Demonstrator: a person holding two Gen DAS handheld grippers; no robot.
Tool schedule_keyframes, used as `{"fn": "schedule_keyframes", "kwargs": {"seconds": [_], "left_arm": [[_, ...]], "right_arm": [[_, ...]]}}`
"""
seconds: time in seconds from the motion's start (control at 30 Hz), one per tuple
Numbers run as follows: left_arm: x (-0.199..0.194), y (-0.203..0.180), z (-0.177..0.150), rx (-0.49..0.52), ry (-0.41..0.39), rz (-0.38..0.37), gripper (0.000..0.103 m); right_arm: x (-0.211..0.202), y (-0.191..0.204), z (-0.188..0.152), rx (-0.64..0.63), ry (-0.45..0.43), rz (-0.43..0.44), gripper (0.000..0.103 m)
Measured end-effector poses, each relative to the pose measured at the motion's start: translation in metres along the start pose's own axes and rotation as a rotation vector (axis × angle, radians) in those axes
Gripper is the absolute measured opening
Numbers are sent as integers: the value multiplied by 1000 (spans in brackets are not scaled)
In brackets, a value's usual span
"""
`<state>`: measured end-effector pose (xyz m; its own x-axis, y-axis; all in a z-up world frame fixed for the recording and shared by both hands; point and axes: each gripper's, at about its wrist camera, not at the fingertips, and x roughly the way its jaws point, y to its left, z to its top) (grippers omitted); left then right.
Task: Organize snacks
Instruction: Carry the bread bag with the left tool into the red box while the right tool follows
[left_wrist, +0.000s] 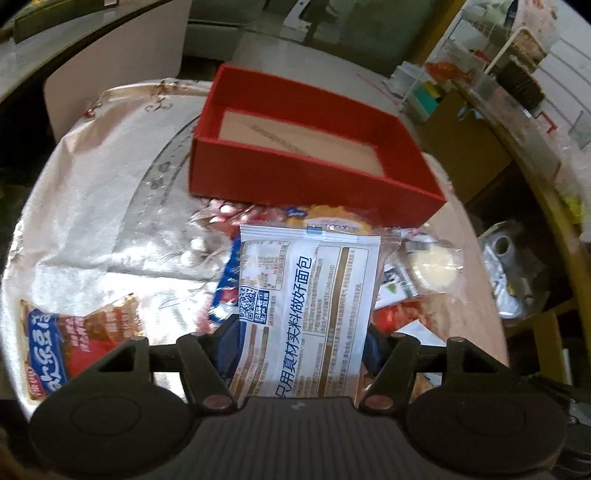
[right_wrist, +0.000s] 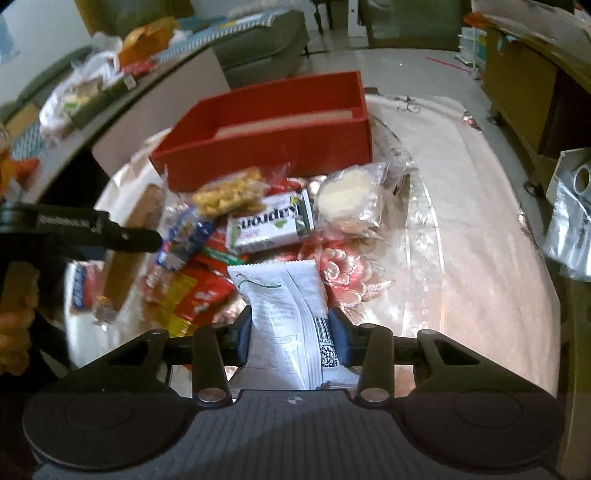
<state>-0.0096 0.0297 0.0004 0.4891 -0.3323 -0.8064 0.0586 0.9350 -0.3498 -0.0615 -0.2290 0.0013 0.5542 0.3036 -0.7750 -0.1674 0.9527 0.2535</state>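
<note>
Left wrist view: we see the left gripper (left_wrist: 297, 343) with its fingers (left_wrist: 226, 343) clamped on a white bread packet (left_wrist: 308, 295), printed back side up, sticking out forward past the fingertips. Straight ahead of the fingers sits the red box (left_wrist: 314, 173), open top, brown floor bare, on the bench (left_wrist: 92, 206) with its shiny flowered cover. Between the fingers and the box lies a heap of snacks, mostly hidden under the held packet: a round pale cake in clear wrap (left_wrist: 436, 267) ahead to the right, a blue wrapper edge (left_wrist: 225, 291) just left of the packet, a yellow-orange packet (left_wrist: 328, 218) peeking out beyond its far end. A brown and blue snack bag (left_wrist: 74, 339) lies alone on the bench, well left of the fingers.

Right wrist view: we see the right gripper (right_wrist: 291, 332), fingers (right_wrist: 244, 334) closed on a white crinkled packet (right_wrist: 286, 314) with a barcode, held between the pads and poking forward. Ahead of the fingers is the snack heap: a white and green gum box (right_wrist: 269, 223), a peanut bar in clear wrap (right_wrist: 231, 194) beyond it to the left, the round cake (right_wrist: 351, 201) ahead right, a red and yellow bag (right_wrist: 199, 291) just left of the fingers. The red box (right_wrist: 273, 147) stands beyond the heap. The other gripper comes in from the left, holding the bread packet (right_wrist: 129, 254), seen edge-on and blurred.
</note>
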Motion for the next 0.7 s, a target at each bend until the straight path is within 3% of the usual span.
{"fn": "schedule_keyframes", "kwargs": {"seconds": [0.17, 0.33, 0.7], "left_arm": [[-12, 0, 8, -30, -38, -38, 57], [-22, -9, 38, -35, -115, -67, 57], [24, -26, 120, -63, -147, -38, 57]], "right_arm": [[-13, 9, 22, 13, -60, 55, 50], [-9, 5, 62, 27, -137, 102, 50], [31, -9, 143, 64, -213, 109, 50]]}}
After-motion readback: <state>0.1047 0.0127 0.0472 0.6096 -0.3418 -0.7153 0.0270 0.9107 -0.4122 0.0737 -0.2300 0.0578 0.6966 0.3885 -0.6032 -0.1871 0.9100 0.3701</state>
